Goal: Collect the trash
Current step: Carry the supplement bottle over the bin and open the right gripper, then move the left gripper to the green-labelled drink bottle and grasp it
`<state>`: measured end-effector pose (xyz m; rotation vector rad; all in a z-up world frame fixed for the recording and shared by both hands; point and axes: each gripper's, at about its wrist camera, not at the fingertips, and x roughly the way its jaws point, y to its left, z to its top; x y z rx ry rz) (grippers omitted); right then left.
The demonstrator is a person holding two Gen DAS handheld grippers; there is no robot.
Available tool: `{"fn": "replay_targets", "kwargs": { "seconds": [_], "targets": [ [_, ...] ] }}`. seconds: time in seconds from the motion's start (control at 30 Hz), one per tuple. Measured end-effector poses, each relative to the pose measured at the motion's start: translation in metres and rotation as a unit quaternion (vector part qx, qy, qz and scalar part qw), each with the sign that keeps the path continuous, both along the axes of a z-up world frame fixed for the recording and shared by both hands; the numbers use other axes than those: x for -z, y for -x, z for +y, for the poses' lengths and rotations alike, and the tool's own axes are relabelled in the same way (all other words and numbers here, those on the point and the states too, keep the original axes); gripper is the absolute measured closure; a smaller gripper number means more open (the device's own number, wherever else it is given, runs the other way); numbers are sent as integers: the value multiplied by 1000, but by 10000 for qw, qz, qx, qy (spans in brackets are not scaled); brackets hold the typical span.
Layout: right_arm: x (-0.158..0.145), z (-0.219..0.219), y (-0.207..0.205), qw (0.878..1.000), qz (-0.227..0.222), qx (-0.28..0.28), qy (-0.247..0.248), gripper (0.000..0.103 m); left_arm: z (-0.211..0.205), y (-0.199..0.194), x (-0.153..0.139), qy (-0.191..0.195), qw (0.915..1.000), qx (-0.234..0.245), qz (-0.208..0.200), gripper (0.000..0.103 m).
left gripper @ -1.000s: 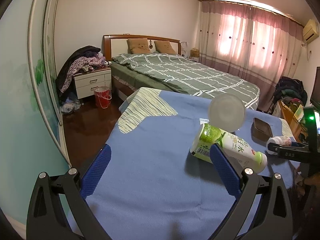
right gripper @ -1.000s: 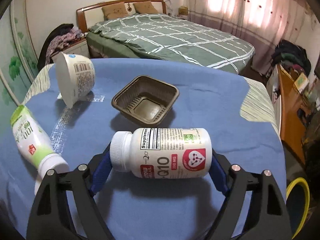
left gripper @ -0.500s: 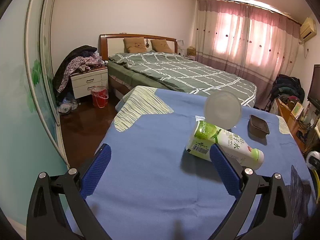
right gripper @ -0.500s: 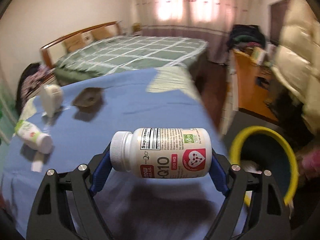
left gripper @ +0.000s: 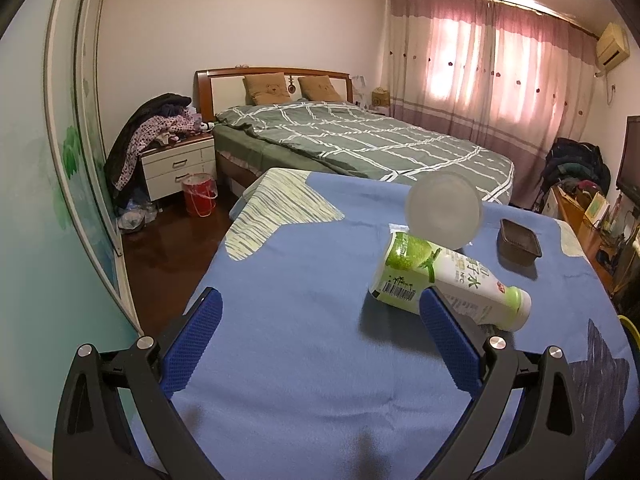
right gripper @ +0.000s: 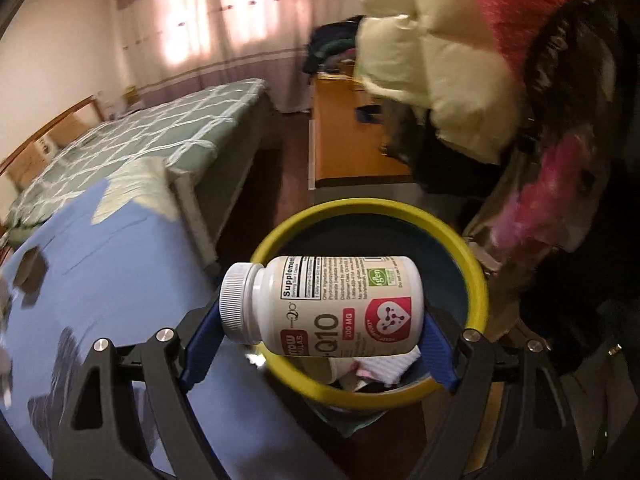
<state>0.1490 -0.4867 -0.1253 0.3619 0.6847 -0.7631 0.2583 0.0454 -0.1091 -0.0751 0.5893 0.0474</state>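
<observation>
My right gripper is shut on a white supplement bottle, held sideways with its cap to the left. It hangs above a trash bin with a yellow rim; crumpled paper lies inside. My left gripper stands open over the blue tablecloth with nothing between its fingers. Just beyond its right finger lies a green-and-white drink bottle on its side. Behind that are a tipped white cup and a dark brown plastic tray.
A bed with a green checked cover stands behind the table. To the left are a nightstand piled with clothes and a red bucket. A person in a cream puffy jacket is beside the bin. A low wooden cabinet lies beyond.
My right gripper swung right with the supplement bottle, from over the table to over the yellow-rimmed bin, and rolled. The left gripper stayed where it was.
</observation>
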Motion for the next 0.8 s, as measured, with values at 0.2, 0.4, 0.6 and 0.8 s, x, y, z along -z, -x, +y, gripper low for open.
{"fn": "replay_targets", "kwargs": {
  "seconds": [0.2, 0.4, 0.6, 0.8],
  "targets": [
    [5, -10, 4, 9994, -57, 232, -244, 20, -9, -5, 4, -89, 9997, 212, 120, 6],
    [2, -2, 1, 9998, -89, 124, -123, 19, -24, -19, 10, -145, 9963, 704, 475, 6],
    [-2, 5, 0, 9999, -146, 50, -33, 18, -27, -54, 11, -148, 9909, 1109, 743, 6],
    [-1, 4, -1, 9998, -173, 11, -76, 17, -35, -91, 16, 24, 9762, 1954, 941, 5]
  ]
}}
